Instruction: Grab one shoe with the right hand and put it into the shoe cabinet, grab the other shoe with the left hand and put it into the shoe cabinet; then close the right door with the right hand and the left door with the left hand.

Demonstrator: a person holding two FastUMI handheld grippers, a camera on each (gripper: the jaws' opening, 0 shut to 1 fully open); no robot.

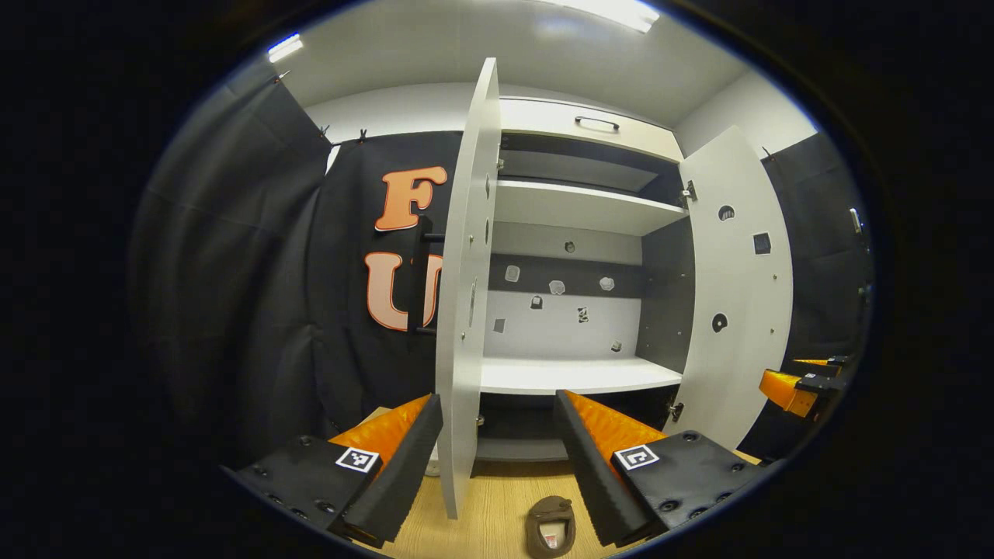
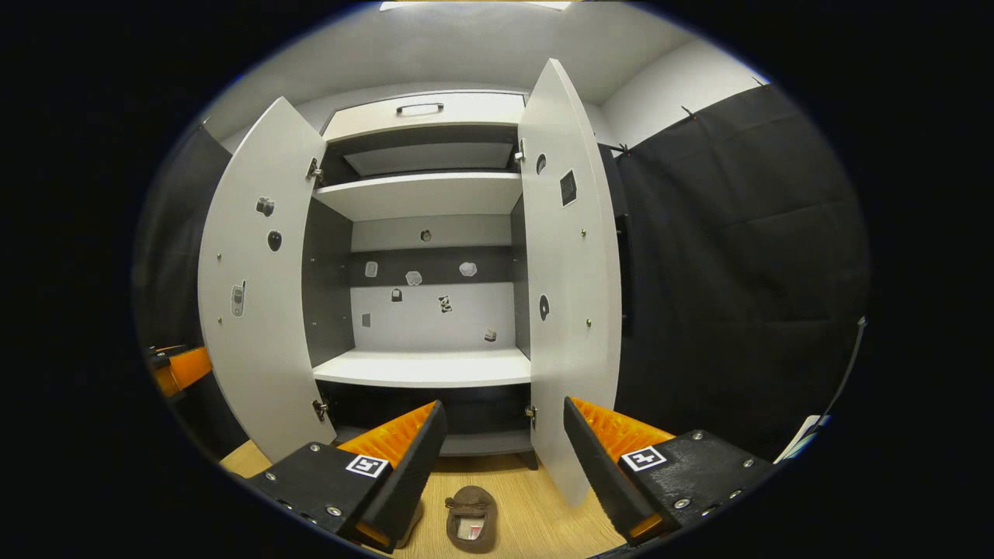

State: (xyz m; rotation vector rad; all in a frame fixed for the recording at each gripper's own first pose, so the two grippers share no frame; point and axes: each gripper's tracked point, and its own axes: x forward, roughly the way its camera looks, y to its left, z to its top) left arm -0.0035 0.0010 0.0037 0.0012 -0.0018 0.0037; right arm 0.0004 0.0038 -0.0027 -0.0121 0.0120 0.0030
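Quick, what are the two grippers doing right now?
Left gripper: open, holding nothing.
Right gripper: open, holding nothing, above a shoe.

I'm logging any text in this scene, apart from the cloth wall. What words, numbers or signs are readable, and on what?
No text here is readable.
Stickers on the back wall of the cabinet and on its doors: too small to read.
Square markers on the left tool and right tool: black-and-white patterns, no words.
Tag inside the shoe: blurred.
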